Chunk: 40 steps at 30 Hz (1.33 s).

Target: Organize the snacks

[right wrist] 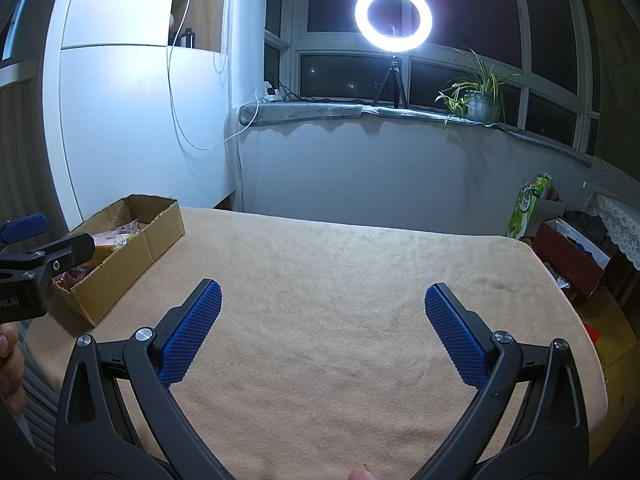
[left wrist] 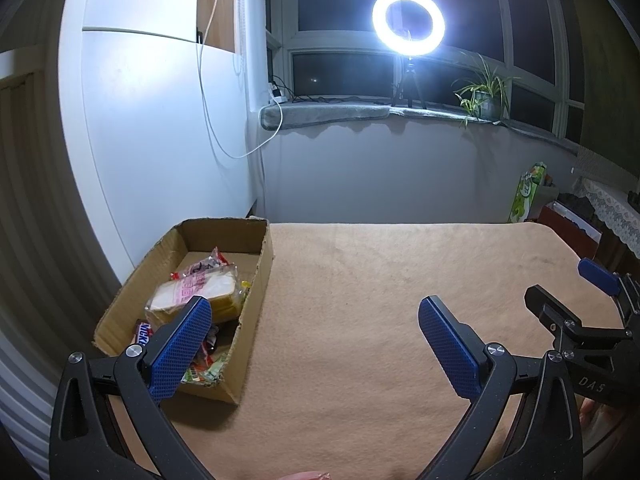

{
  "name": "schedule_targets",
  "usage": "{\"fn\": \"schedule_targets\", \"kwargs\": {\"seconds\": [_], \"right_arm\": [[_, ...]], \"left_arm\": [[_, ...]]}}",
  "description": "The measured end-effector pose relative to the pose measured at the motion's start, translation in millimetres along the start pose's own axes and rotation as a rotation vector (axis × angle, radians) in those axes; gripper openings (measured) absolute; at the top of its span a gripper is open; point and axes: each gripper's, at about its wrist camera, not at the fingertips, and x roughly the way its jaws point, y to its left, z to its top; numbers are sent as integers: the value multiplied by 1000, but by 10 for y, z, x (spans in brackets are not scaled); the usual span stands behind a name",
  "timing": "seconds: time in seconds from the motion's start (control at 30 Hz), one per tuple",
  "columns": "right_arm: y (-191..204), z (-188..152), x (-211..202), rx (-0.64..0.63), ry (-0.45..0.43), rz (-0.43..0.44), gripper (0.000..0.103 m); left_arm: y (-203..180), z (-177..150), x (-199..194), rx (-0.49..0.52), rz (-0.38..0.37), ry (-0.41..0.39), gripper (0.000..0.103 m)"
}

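An open cardboard box (left wrist: 262,276) stands at the table's left edge and holds several snacks: a wrapped white and yellow cake pack (left wrist: 198,292), a Snickers bar (left wrist: 143,332) and small colourful packets (left wrist: 204,370). My left gripper (left wrist: 316,312) is open and empty, its left finger over the box's near end. My right gripper (right wrist: 322,300) is open and empty above the bare tan cloth. The box also shows in the right wrist view (right wrist: 148,240). Each gripper shows at the edge of the other's view.
The table is covered by a tan cloth (left wrist: 380,300). A white cabinet (left wrist: 160,120) stands behind the box. A ring light (left wrist: 408,20) and a potted plant (left wrist: 484,96) sit on the windowsill. A green bag (right wrist: 528,208) and a red box (right wrist: 568,260) lie off the table's right.
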Motion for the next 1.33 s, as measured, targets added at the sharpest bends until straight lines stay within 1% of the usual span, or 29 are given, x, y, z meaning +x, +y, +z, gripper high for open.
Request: {"fn": "schedule_targets", "kwargs": {"seconds": [0.33,1.1,1.2,1.33], "right_arm": [[-34,-73,-9,7,6,3,103],[-89,-65,39,-8,12,15,103],[-95,-60,39,-8,12,15,103],[-94,-53,40,-8,12,15,103]], "left_arm": [[-37,-27,2,5,1,3,103],[-45,-20,15,7,4,3,103],[-43,-22,20,3,31,-5,103],[-46,-31,57,10,30,-1,103]]}}
